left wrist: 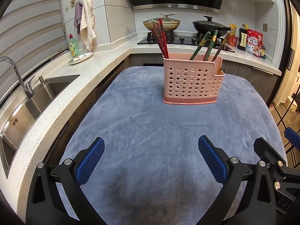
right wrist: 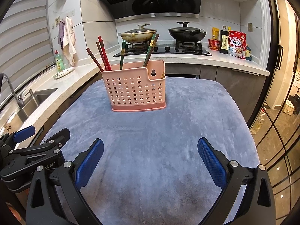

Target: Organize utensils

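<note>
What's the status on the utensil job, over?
Left gripper open, empty. Right gripper open, empty. Chopsticks all upright in the pink holder on the blue cloth. Nothing in the way.

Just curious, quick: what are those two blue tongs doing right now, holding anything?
Left tongs: open, holding nothing, over the blue cloth.
Right tongs: open wide, holding nothing.

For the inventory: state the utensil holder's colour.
Pink, perforated utensil holder; clearest in the right wrist view.
</note>
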A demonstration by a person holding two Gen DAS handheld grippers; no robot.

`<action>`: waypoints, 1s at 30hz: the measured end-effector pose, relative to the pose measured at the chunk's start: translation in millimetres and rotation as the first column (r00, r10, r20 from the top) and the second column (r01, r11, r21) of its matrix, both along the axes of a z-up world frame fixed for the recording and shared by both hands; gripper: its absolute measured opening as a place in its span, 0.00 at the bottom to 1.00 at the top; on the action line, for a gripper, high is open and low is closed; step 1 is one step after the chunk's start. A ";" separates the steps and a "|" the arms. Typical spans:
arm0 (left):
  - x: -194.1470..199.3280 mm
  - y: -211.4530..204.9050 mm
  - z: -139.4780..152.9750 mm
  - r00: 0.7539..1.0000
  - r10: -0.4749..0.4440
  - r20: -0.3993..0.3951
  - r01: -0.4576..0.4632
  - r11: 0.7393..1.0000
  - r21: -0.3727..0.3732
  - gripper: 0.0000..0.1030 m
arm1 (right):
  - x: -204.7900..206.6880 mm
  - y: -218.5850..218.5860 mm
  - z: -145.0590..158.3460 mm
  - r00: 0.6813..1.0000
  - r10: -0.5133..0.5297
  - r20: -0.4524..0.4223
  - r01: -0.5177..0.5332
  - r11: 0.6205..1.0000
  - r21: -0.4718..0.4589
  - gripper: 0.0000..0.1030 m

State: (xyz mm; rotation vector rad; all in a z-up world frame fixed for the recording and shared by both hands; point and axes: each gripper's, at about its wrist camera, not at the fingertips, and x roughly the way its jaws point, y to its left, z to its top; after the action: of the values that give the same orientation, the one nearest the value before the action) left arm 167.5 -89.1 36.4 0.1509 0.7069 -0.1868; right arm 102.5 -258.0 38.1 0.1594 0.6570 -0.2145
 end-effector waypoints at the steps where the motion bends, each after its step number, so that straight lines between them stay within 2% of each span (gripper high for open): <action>1: 0.1 0.0 -0.1 1.000 -0.001 0.000 0.001 1.000 0.000 0.93 | 0.2 -0.6 -0.3 1.000 -0.001 -0.001 0.001 1.000 0.001 0.94; 30: 6.0 0.0 -5.1 1.000 -0.001 -0.006 0.001 1.000 0.003 0.93 | 5.3 -2.7 -6.5 1.000 -0.006 -0.015 0.006 1.000 -0.003 0.94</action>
State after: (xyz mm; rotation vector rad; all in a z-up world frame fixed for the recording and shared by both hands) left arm 173.5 -89.1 31.4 0.1536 0.7134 -0.1875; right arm 107.8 -260.7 31.6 0.1567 0.6714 -0.2223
